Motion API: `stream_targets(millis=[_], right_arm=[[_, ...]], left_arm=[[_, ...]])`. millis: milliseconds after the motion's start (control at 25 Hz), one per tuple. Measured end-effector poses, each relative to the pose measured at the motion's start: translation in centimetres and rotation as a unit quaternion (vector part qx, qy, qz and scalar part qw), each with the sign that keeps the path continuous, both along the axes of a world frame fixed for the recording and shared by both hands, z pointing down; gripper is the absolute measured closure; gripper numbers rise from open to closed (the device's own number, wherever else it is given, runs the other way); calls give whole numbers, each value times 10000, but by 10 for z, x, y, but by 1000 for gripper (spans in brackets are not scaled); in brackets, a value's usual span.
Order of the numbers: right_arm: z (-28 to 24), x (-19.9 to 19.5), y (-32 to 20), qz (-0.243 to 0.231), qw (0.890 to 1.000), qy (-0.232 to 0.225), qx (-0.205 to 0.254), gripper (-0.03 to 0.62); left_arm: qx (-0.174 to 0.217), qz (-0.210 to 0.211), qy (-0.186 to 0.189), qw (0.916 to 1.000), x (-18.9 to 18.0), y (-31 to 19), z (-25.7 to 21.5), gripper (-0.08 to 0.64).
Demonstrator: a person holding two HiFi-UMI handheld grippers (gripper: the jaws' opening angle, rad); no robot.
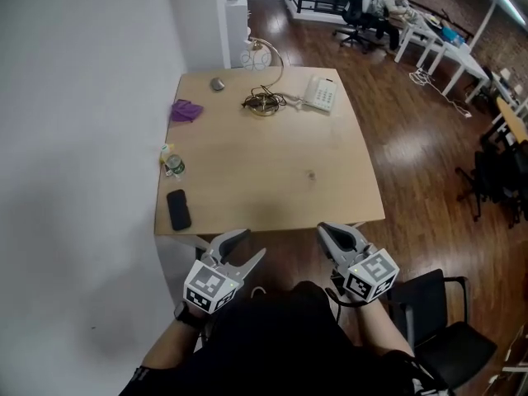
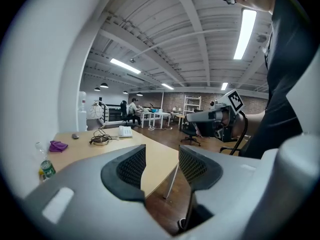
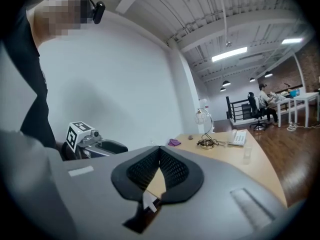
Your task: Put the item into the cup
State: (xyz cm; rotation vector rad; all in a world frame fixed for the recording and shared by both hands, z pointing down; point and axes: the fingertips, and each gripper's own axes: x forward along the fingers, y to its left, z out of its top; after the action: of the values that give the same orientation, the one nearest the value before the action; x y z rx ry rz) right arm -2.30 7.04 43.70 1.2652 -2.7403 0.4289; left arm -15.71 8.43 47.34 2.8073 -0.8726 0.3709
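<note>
A small clear cup (image 1: 311, 174) stands right of centre on the light wooden table (image 1: 272, 200); the right gripper view shows the cup (image 3: 246, 155) empty. Which object is the item I cannot tell. Along the table's left side lie a purple cloth (image 1: 186, 110), a small green-labelled bottle (image 1: 173, 165) and a black phone (image 1: 178, 209). Both grippers hover short of the table's near edge, over the person's lap. My left gripper (image 1: 254, 244) is open with nothing between its jaws (image 2: 161, 151). My right gripper (image 1: 326, 231) is shut and holds nothing (image 3: 160, 150).
At the table's far end are a desk lamp (image 1: 264, 101) with a cable, a white desk telephone (image 1: 321, 93) and a small grey object (image 1: 217, 83). A black chair (image 1: 437, 312) stands at the lower right. A white wall runs along the left. A person sits at distant desks.
</note>
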Motion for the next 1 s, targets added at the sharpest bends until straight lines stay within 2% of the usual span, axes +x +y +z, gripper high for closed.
stream_targets(millis=[320, 440, 800, 1000], right_arm=[[26, 21, -50, -84, 9997, 37, -209, 580], [35, 29, -80, -269, 9993, 62, -242, 574], [56, 64, -164, -1068, 9926, 547, -161, 561], [68, 77, -204, -1190, 9903, 692, -192, 558]], left_arm=[[-70, -132, -73, 9999, 17, -45, 15, 359], [-107, -251, -171, 9995, 30, -74, 23, 359], [-219, -789, -274, 9963, 80, -161, 29, 359], [-327, -904, -397, 9946, 96, -189, 37, 359]])
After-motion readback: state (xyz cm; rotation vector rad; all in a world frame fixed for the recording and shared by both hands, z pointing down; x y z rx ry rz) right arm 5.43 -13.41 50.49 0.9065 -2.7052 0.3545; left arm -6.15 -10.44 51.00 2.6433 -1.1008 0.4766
